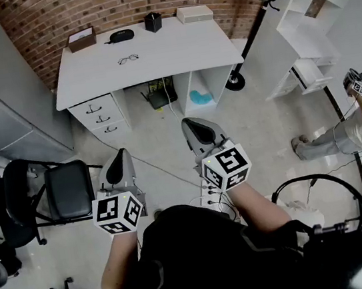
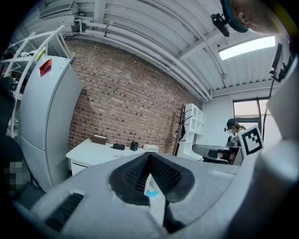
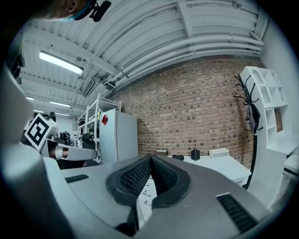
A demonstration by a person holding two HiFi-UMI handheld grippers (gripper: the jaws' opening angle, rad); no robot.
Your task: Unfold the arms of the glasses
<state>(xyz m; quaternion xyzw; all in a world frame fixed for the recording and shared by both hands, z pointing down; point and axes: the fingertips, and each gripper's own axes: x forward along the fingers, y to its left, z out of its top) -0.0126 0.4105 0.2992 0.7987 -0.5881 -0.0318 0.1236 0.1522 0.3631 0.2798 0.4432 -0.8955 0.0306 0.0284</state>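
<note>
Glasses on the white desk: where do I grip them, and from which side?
Probably the front frame, at one lens rim, coming in over the near edge of the desk. The glasses are thin wire and lie on a bare stretch, with the dark case behind them, so the near side is open. How their arms lie is too small to tell.
</note>
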